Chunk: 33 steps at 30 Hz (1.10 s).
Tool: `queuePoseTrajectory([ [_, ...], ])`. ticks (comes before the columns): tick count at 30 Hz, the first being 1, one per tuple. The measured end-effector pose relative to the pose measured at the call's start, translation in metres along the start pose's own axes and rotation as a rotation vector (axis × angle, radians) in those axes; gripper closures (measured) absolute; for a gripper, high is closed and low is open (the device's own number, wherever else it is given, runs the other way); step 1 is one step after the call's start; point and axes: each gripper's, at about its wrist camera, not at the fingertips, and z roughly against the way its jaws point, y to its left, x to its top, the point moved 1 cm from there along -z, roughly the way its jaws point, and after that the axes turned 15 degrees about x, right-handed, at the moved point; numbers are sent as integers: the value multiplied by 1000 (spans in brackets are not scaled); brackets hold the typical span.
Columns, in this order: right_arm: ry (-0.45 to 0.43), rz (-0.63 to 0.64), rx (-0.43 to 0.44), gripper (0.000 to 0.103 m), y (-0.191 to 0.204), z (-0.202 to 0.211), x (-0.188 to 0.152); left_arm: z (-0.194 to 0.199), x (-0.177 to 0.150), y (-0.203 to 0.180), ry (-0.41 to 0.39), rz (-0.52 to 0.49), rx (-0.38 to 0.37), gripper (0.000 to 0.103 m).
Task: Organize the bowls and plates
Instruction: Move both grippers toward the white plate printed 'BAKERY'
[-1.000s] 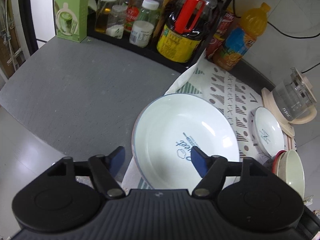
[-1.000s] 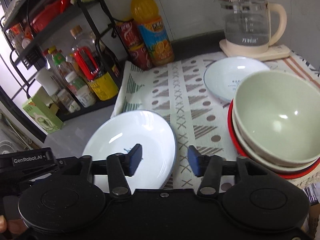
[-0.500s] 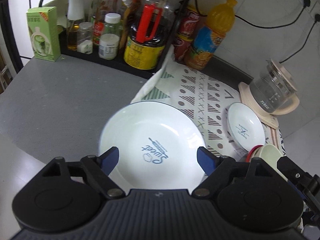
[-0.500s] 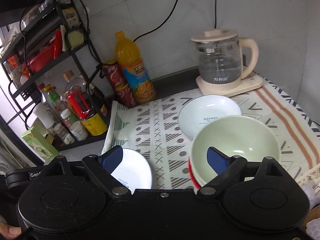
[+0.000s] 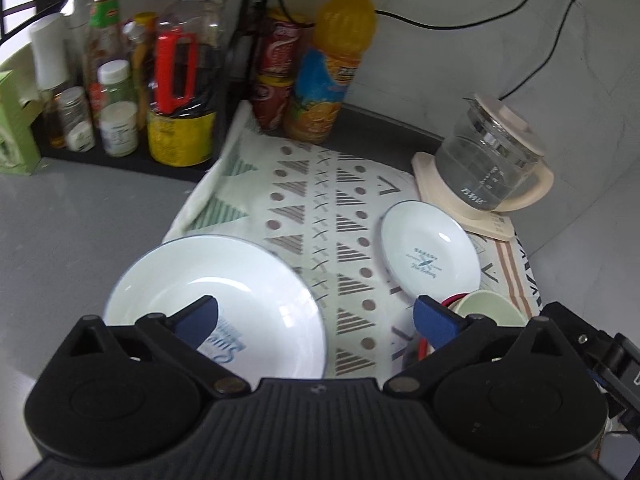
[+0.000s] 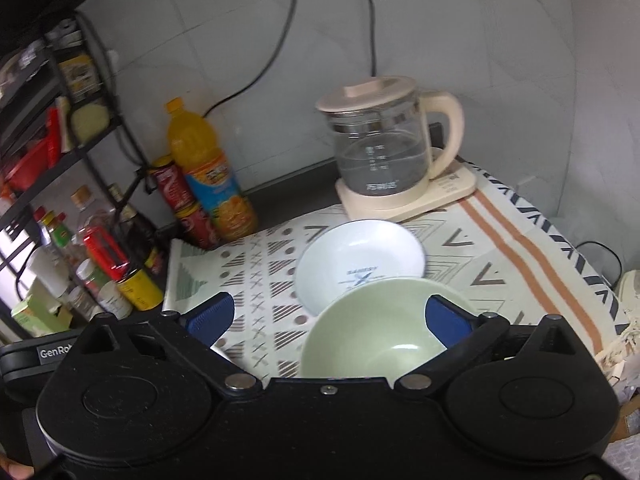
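Observation:
A large white plate (image 5: 236,292) with blue lettering lies half on the patterned cloth (image 5: 320,208), half on the grey counter. My left gripper (image 5: 316,316) hangs open above its right rim, holding nothing. A smaller white plate (image 5: 430,256) (image 6: 360,260) rests on the cloth near the kettle. In front of it sits a pale green bowl (image 6: 380,336) (image 5: 492,308) stacked on red dishware (image 5: 452,300). My right gripper (image 6: 328,316) is open just above the bowl, its right finger over the rim, gripping nothing.
A glass kettle (image 6: 384,152) on a cream base stands at the back right. An orange juice bottle (image 6: 208,176), red cans (image 6: 176,192) and a rack of sauce bottles (image 5: 176,80) line the back left. A green carton (image 5: 12,128) sits far left.
Both grippers have opened wider and pulled back and up. The left view has swung right, off the large plate. The right gripper has shifted from the large plate to over the green bowl.

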Motion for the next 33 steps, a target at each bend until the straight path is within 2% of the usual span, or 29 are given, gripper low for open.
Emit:
queuePoseTrajectory([
  [7, 15, -19, -28, 0, -30, -15, 22, -17, 19, -37, 10, -24, -23, 0],
  [13, 65, -49, -25, 0, -51, -37, 35, -39, 30, -59, 44, -34, -43, 0],
  [21, 122, -92, -24, 1, -75, -63, 47, -70, 44, -78, 109, -20, -16, 0],
  [24, 155, -107, -22, 6, -85, -75, 50, -81, 48, -82, 124, -9, 0, 1],
  [29, 207, -137, -11, 22, -102, -93, 53, -100, 50, -88, 156, 6, 0, 1],
  [33, 238, -139, -11, 24, -112, -104, 56, -114, 49, -95, 171, -1, 2, 1],
])
